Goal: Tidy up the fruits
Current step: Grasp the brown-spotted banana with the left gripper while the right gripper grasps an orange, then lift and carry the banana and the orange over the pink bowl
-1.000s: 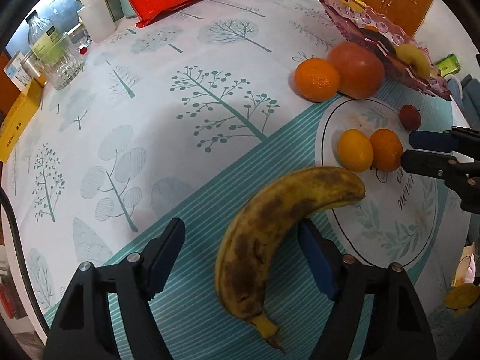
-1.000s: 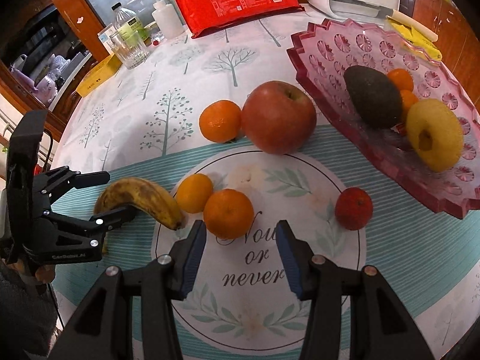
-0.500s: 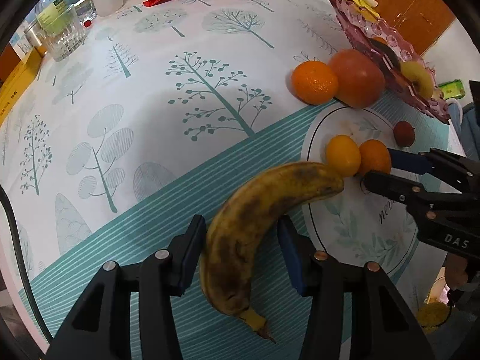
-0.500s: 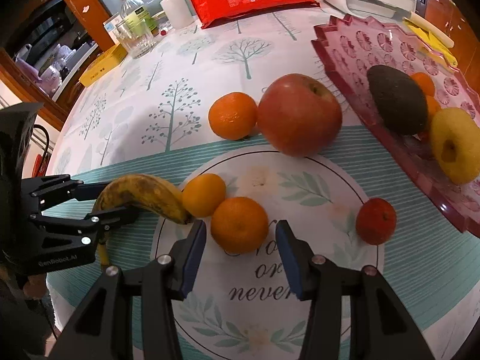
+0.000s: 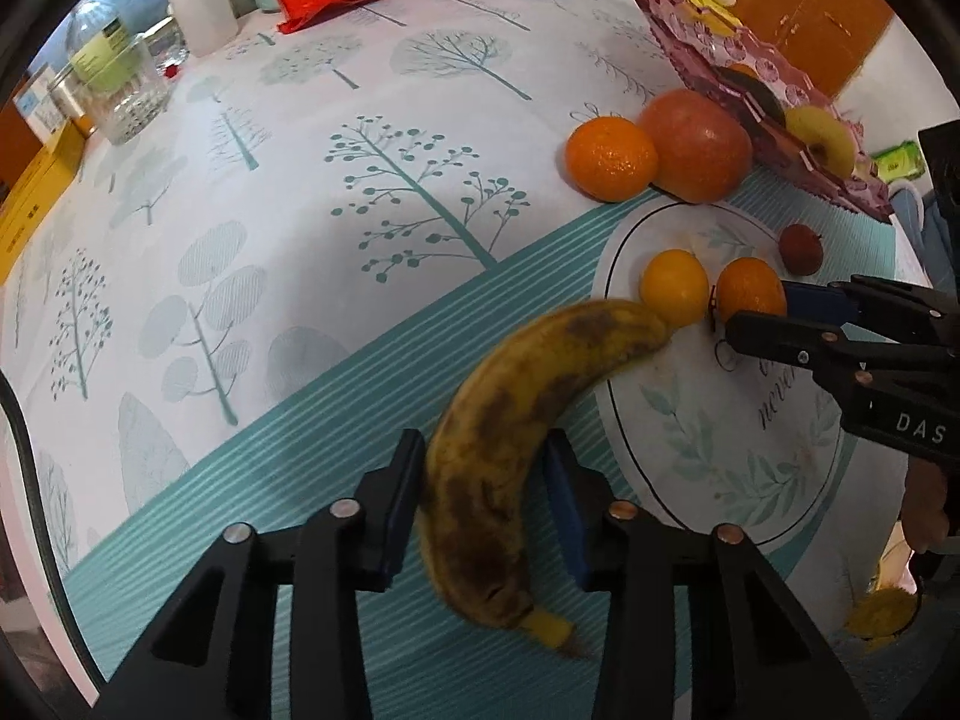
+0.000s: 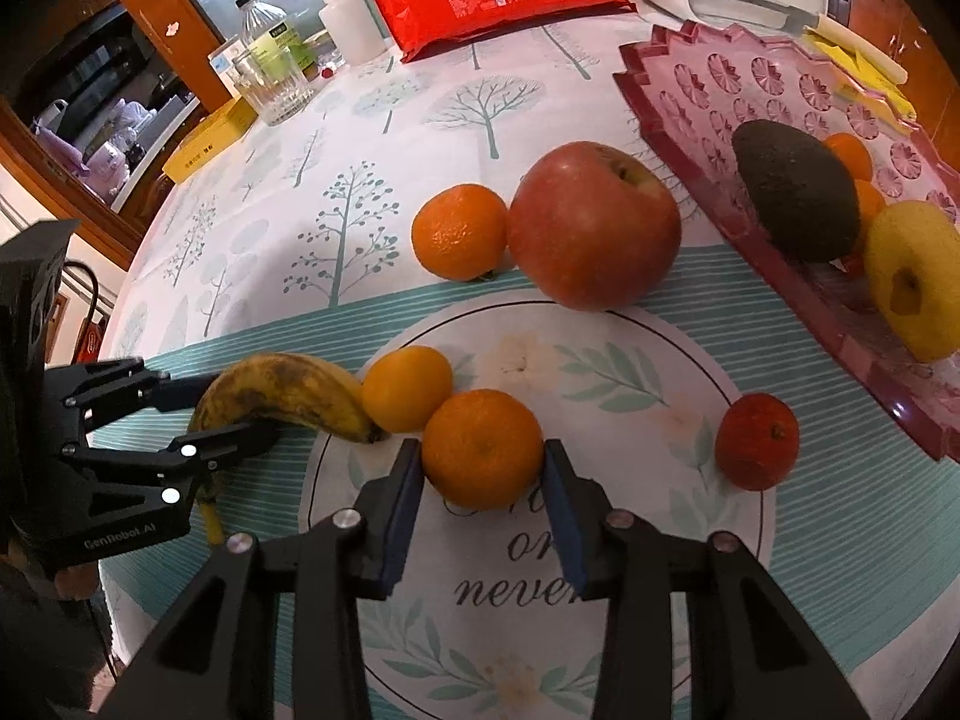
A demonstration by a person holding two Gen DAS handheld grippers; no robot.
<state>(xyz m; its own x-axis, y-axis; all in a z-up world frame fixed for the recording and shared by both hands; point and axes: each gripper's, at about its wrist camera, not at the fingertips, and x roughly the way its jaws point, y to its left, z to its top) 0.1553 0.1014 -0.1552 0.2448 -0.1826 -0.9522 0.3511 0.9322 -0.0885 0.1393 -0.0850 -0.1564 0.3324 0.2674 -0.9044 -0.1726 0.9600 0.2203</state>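
inside pink tray (image 6: 690,84): avocado (image 6: 792,192); left gripper (image 5: 486,480) closing on banana (image 5: 510,420), right gripper (image 6: 483,474) on orange (image 6: 483,447).

The left gripper (image 5: 483,495) pointed steeply down, its jaws closing with both blue pads pressed against the sides of a banana (image 5: 510,438). The right gripper (image 6: 483,498) also tilted steeply down, its jaws closing around an orange (image 6: 483,447), the pads touching its two sides. The two grippers stood close together, side by side.

Wood cabinet w/ glass doors (image 6: 138,78), tree-print tablecloth (image 5: 252,228), indoor light
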